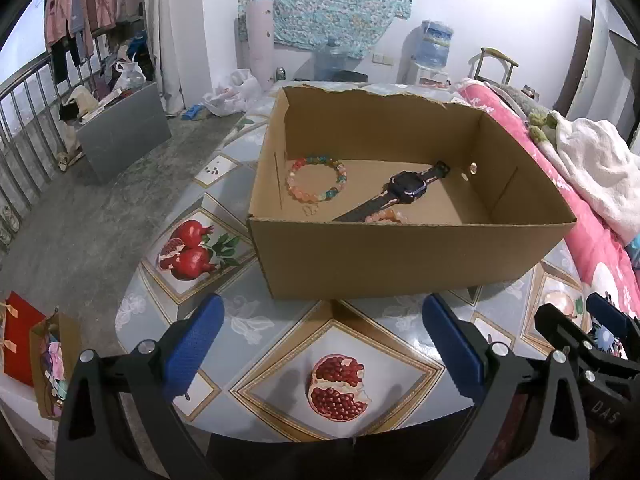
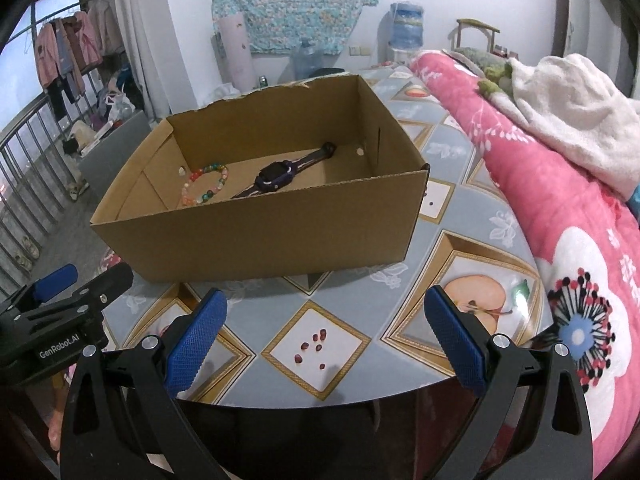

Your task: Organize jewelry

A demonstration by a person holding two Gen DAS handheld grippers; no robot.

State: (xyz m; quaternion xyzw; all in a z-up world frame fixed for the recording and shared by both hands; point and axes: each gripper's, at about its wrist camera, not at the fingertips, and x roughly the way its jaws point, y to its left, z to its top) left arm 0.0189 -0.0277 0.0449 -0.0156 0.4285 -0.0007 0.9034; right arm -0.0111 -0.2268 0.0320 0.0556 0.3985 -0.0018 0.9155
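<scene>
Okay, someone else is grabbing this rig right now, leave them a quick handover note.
Left claw: open, empty, above the table in front of the cardboard box.
Right claw: open, empty, alongside it.
In the box: multicolour bead bracelet, black watch, and a peach bead bracelet partly hidden by the near wall.
Left: no loose jewelry shows on the table; check outside these views.

Lived-in home, hanging clothes (image 1: 86, 4), pink quilt (image 2: 560, 208), water dispenser (image 1: 434, 46)
</scene>
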